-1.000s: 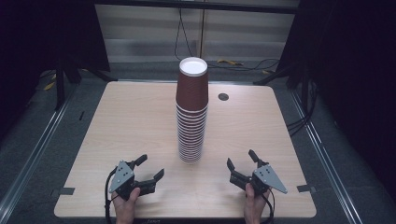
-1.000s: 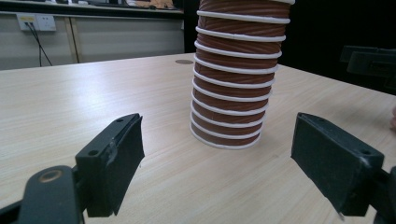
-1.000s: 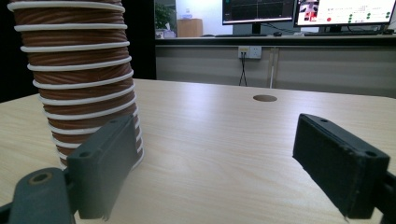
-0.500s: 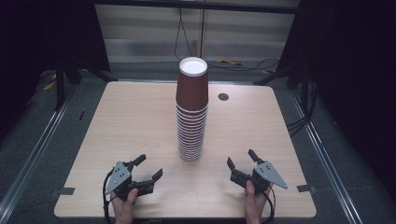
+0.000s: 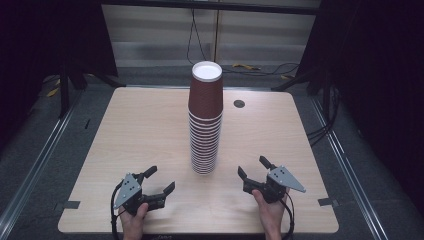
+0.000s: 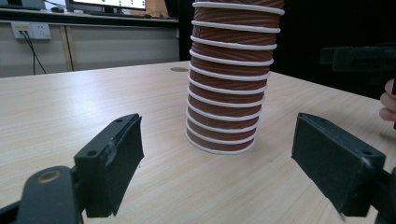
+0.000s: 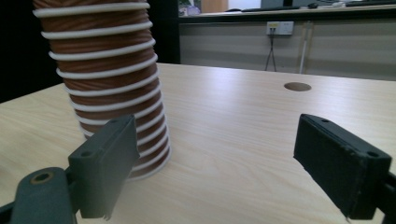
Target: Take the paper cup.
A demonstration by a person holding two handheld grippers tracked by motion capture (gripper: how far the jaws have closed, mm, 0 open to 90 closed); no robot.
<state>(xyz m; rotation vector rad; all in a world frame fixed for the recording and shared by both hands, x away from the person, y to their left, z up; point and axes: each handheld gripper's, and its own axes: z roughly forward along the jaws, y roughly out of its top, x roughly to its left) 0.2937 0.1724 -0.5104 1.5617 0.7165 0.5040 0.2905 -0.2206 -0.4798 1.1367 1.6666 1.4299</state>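
Observation:
A tall stack of brown ribbed paper cups [image 5: 205, 120] with white rims stands upright at the middle of the wooden table [image 5: 140, 130]. My left gripper [image 5: 162, 178] rests near the front edge, left of the stack, jaws wide apart and nothing between them. My right gripper [image 5: 251, 166] sits to the stack's right, also open and empty. In the left gripper view the cup stack [image 6: 231, 84] rises just beyond the left gripper [image 6: 218, 140]. In the right gripper view the cup stack [image 7: 107, 79] stands behind the left jaw of the right gripper [image 7: 217, 140].
A round cable hole [image 5: 239, 104] lies in the table behind and right of the stack. Cables run along the floor beyond the far edge. A hand [image 6: 387, 100] holding the other gripper shows at the right edge of the left gripper view.

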